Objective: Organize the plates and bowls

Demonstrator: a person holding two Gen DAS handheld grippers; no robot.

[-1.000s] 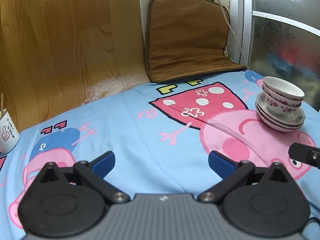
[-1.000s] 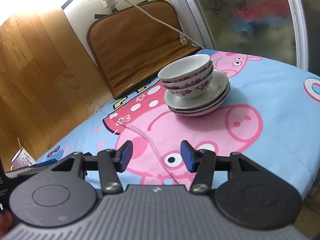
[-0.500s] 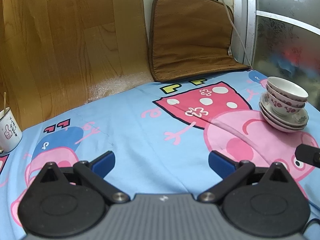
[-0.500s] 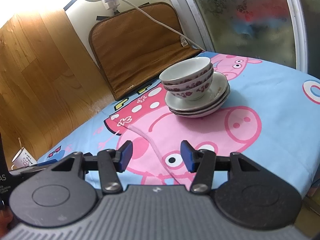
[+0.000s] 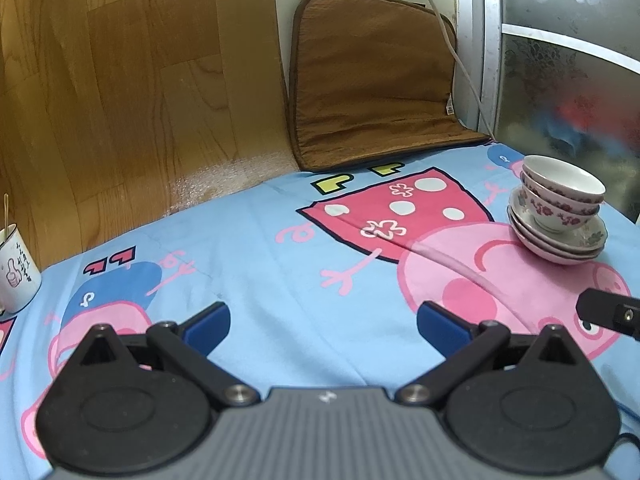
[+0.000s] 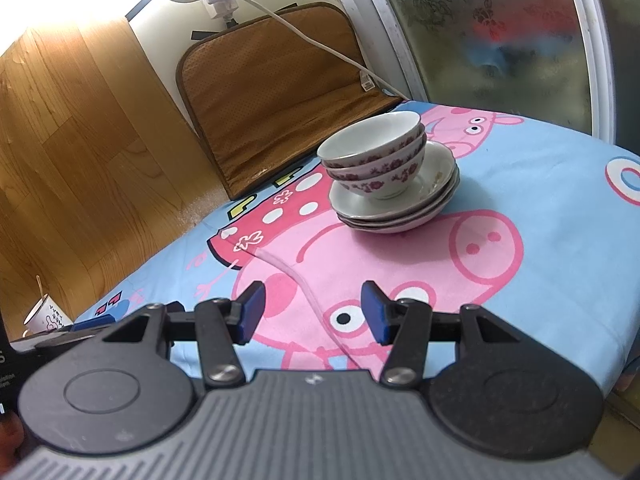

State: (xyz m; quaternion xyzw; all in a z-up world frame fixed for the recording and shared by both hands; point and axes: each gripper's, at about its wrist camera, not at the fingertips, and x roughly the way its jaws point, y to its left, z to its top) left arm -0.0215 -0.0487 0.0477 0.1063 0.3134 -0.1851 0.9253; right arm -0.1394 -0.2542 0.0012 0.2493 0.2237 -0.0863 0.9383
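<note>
Nested white bowls with red flower bands (image 6: 374, 148) sit on a stack of white saucer plates (image 6: 436, 196) on the blue cartoon cloth. The same bowls (image 5: 562, 190) and plates (image 5: 560, 246) show at the far right in the left wrist view. My right gripper (image 6: 312, 312) is open and empty, well short of the stack. My left gripper (image 5: 323, 322) is open wide and empty over the cloth, left of the stack. A black part of the right gripper (image 5: 610, 312) shows at the right edge of the left wrist view.
A brown cushion (image 6: 276, 92) leans on the back wall with a white cable (image 6: 320, 44) across it. A white mug (image 5: 14, 270) stands at the far left. Wood panelling (image 5: 120, 100) rises on the left, a frosted glass door (image 6: 500, 40) on the right. The table edge (image 6: 616, 344) drops off at right.
Both grippers have drawn back and lifted slightly, so the stack sits a little farther off in both views. Both stayed open. The bowls and plates have not moved.
</note>
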